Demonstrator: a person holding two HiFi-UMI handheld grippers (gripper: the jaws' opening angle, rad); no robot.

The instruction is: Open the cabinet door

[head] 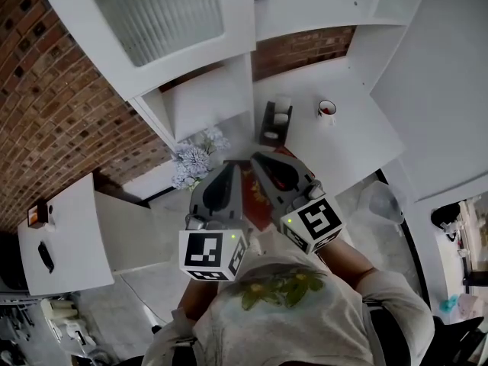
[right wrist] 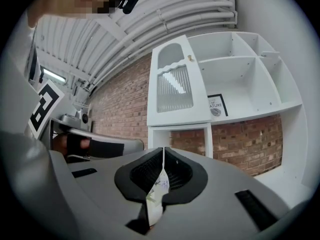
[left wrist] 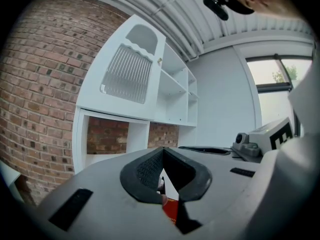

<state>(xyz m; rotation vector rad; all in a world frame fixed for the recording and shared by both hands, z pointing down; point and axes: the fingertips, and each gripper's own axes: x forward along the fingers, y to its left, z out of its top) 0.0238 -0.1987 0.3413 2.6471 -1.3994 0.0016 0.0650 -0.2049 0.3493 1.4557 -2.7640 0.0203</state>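
Both claws shut and empty, cabinet door well ahead

My left claw point(left wrist: 162, 151) has its tips pressed together with nothing held. My right claw point(right wrist: 163, 151) is closed the same way on nothing, and the two sit side by side in front of my chest, pointing level. Near their tips is a bunch of pale flowers point(head: 194, 161), and a mug point(head: 326, 110) stands farther right on the white bench point(head: 358, 143). The cabinet door point(right wrist: 175, 84), white with a ribbed pane and a small knob point(right wrist: 190, 58), is ahead of and above both claws, well apart from them, left of the open shelves point(right wrist: 240, 79). I can't tell whether it is ajar.
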